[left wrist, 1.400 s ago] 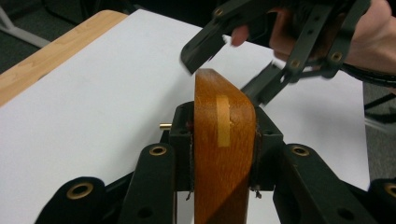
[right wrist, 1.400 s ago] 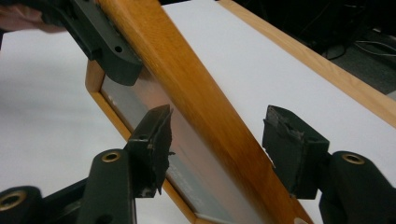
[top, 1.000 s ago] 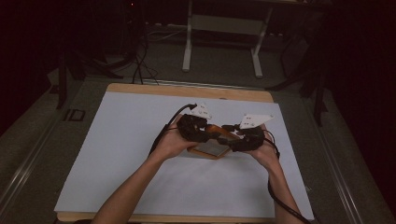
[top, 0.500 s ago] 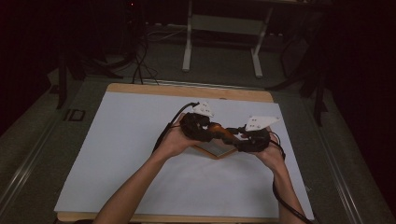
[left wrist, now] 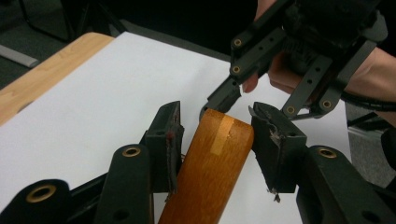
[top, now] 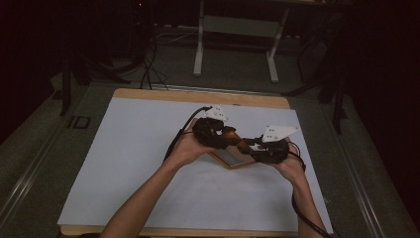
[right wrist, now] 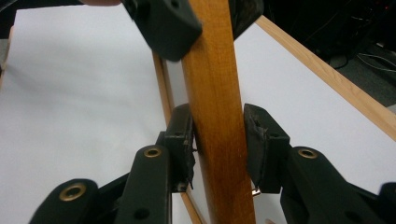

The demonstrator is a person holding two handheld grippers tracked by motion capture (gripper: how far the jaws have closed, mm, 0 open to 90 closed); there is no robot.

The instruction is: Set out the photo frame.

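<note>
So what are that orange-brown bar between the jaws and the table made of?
Bar: looks like wood with a smooth orange-brown varnish; faint grain shows, and a paler strip near its rounded end. Table: pale bare-looking wood at the rim, its top covered by a matte white sheet, maybe paper.

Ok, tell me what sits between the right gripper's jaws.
A wooden bar, by the right gripper view; the right gripper has just been closing on it.

wooden bar (left wrist: 205, 172) cut off below (both ends unseen)
</note>
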